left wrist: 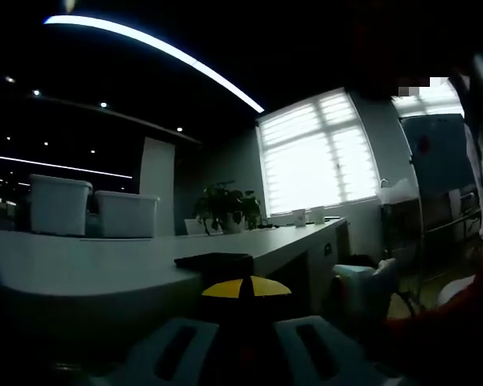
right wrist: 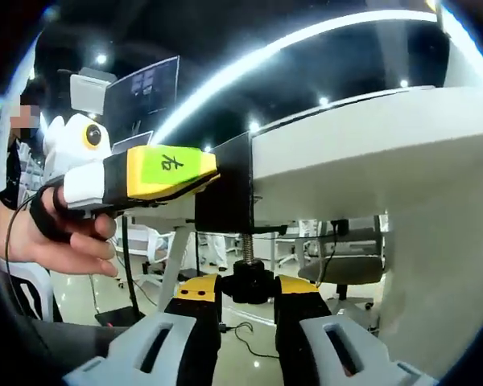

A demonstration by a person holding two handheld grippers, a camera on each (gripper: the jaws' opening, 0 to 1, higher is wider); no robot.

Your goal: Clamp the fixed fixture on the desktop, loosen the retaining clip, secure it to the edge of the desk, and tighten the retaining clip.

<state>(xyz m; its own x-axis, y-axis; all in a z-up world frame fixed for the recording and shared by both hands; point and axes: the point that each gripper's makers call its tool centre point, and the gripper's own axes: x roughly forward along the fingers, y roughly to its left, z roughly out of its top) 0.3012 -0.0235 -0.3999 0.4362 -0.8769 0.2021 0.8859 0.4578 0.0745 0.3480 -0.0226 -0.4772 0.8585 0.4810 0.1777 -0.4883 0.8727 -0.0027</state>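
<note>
Sitting clamped over the white desk (right wrist: 370, 153) edge, the black clamp fixture (right wrist: 225, 185). Gripping the fixture's top from the left, the left gripper (right wrist: 201, 173), jaws pressing together on it. Squeezing the black screw knob (right wrist: 249, 283) underneath, the right gripper (right wrist: 248, 310).

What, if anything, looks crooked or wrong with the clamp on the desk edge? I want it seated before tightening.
Nothing stands out. The black clamp bracket hugs the edge of the white desk squarely, its threaded screw running straight down to the black knob, which the right gripper holds. The left gripper steadies the bracket.
</note>
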